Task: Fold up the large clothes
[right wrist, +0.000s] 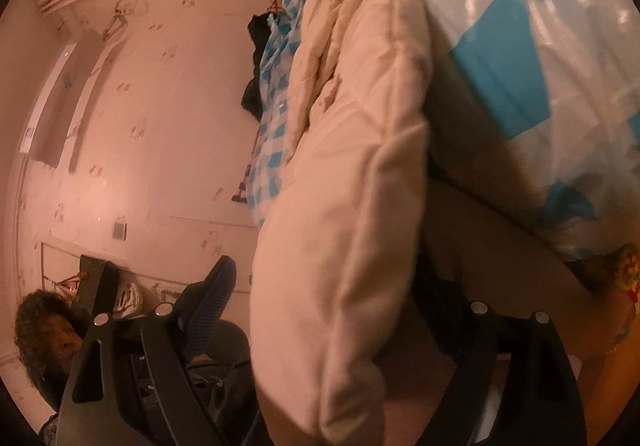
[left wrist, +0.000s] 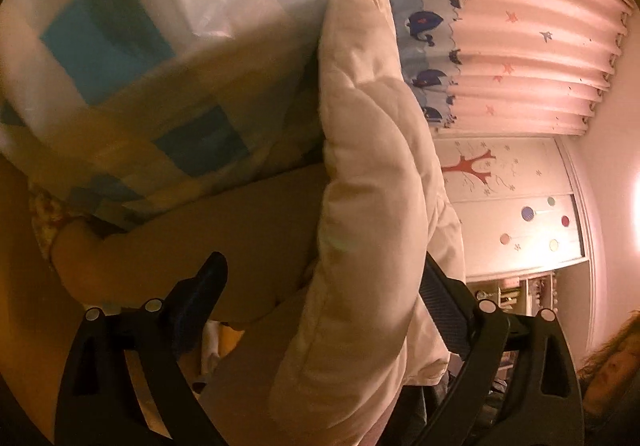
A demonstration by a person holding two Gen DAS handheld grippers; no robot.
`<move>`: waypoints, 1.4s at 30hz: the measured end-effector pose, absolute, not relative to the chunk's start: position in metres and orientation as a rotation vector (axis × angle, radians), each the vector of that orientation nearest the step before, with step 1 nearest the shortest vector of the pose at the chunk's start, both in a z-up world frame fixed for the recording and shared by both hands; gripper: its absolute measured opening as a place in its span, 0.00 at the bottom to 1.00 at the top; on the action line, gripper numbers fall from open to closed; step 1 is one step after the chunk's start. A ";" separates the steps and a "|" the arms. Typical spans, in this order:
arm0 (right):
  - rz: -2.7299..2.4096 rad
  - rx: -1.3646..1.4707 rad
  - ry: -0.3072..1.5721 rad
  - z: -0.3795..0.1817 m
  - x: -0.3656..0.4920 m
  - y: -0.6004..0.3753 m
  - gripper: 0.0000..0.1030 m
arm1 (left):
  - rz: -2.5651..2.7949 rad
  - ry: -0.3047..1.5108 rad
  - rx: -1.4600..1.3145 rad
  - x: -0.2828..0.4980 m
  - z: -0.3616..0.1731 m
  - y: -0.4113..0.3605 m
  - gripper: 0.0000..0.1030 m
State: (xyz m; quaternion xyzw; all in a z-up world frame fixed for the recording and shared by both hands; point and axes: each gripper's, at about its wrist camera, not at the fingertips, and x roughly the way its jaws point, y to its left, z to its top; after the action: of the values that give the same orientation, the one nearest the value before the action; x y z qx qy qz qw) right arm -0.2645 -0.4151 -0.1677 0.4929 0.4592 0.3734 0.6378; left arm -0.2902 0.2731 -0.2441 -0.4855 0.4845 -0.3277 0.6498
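Here, closest to each camera, the tongs stand spread wide. In the left wrist view the left tongs (left wrist: 320, 290) have a thick fold of the cream quilted coat (left wrist: 368, 174) running up between their two fingers; one blue pad (left wrist: 202, 296) stands clear of the cloth, the other (left wrist: 446, 310) lies just against the coat's edge without visibly pinching it. So I read them as released, not grasping. The right tongs (right wrist: 332, 302) look much the same in the right wrist view: the padded coat (right wrist: 352, 174) fills the gap, the visible blue pad (right wrist: 216, 294) stands off from it, and the other finger is hidden behind the fabric, so no clamp shows.

Beyond the tongs, the coat lies as a puffy ridge against a blue-and-white checked bundle in shiny plastic (left wrist: 132, 46), apparently a bagged quilt. Past that hang a curtain with whales (left wrist: 424, 22) and pink pleats, then a decorated wardrobe (left wrist: 516, 202); the right view ends at a patterned wall (right wrist: 152, 118).

The risk from here, as I judge it: the coat is bulky and springy, so an unheld fold may puff open or slide off the slick plastic bundle. Closing the tongs on only the outer quilted layer would drag one layer and skew the fold. The dim, blurred view also makes edges hard to find.
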 end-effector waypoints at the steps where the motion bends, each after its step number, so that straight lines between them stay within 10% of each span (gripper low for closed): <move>1: 0.855 1.110 1.043 -0.166 -0.264 -0.414 0.81 | -0.746 1.106 -1.090 -0.289 -0.243 0.269 0.87; 3: 0.845 1.087 1.024 -0.164 -0.265 -0.415 0.74 | -0.742 1.093 -1.070 -0.285 -0.239 0.266 0.87; 5: 0.833 1.055 1.007 -0.160 -0.265 -0.416 0.41 | -0.731 1.082 -1.044 -0.284 -0.233 0.263 0.64; 7: 0.835 1.026 0.979 -0.154 -0.267 -0.415 0.31 | -0.760 1.074 -1.045 -0.284 -0.226 0.259 0.31; 9: 0.850 1.007 0.960 -0.148 -0.269 -0.413 0.30 | -0.763 1.044 -1.001 -0.287 -0.214 0.256 0.22; 12: 0.876 1.014 0.962 -0.147 -0.271 -0.410 0.31 | -0.763 1.024 -0.980 -0.290 -0.205 0.258 0.21; 14: 0.858 1.038 0.988 -0.156 -0.270 -0.412 0.53 | -0.765 1.046 -1.015 -0.288 -0.212 0.261 0.29; 16: 0.847 1.057 0.999 -0.165 -0.268 -0.415 0.54 | -0.721 1.106 -1.039 -0.284 -0.226 0.266 0.70; 18: 0.850 1.059 0.985 -0.168 -0.268 -0.416 0.53 | -0.690 1.144 -1.054 -0.280 -0.236 0.264 0.78; 20: 0.836 1.023 0.959 -0.162 -0.269 -0.415 0.31 | -0.685 1.132 -1.058 -0.279 -0.236 0.262 0.74; 22: 0.815 0.978 0.928 -0.150 -0.272 -0.413 0.27 | -0.687 1.117 -1.027 -0.280 -0.227 0.259 0.40; 25: 0.800 0.961 0.887 -0.136 -0.275 -0.412 0.22 | -0.643 1.105 -0.934 -0.279 -0.199 0.257 0.17; 42: 0.890 1.087 0.651 -0.071 -0.303 -0.420 0.21 | -0.690 0.900 -0.859 -0.330 -0.073 0.277 0.11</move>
State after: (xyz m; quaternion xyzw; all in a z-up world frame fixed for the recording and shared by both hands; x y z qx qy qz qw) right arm -0.3029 -0.4201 -0.0707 0.4906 0.2940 0.4021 0.7150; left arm -0.3298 0.2769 -0.0725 -0.3942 0.4130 -0.3165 0.7575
